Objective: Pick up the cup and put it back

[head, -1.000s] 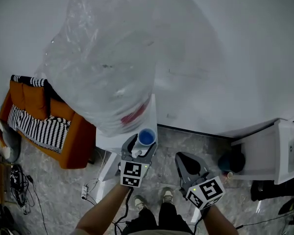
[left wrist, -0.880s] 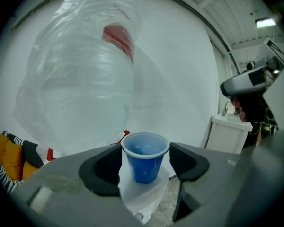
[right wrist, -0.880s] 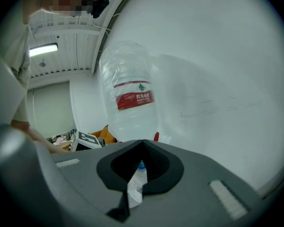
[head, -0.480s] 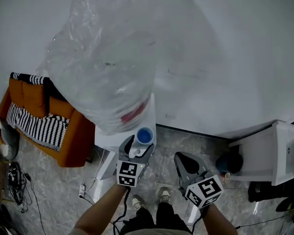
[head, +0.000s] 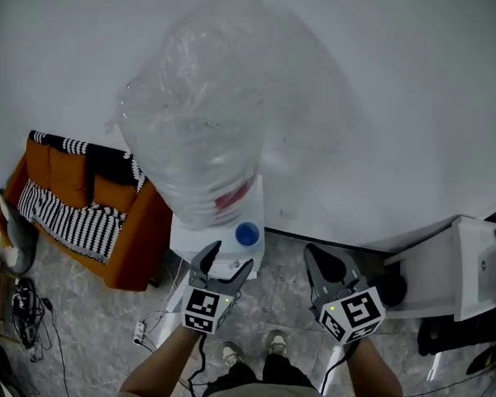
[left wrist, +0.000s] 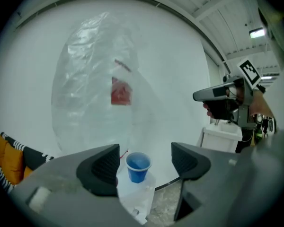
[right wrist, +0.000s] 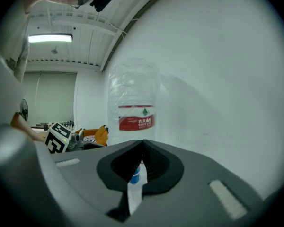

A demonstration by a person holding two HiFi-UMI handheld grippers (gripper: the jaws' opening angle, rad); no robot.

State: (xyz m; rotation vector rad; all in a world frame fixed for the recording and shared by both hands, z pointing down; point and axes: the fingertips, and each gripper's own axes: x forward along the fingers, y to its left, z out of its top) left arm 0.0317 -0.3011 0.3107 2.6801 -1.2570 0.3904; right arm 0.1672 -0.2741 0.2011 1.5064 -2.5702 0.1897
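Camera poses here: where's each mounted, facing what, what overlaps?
Head view: on the person's head, steeply down at the blue cup on the white dispenser; forearms, shoes, left gripper, right gripper show.
Left gripper view: on the left gripper, along its jaws, which have just been opening, nothing between them, toward cup and wrapped jug; right gripper at right.
Right gripper view: on the right gripper, along its shut jaws toward the jug; left gripper's marker cube at left.
All three share cup and jug.

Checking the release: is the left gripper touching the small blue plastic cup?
Apart. In the left gripper view, the left gripper has just been opening its jaws; the small blue plastic cup shows between them with a gap on each side.
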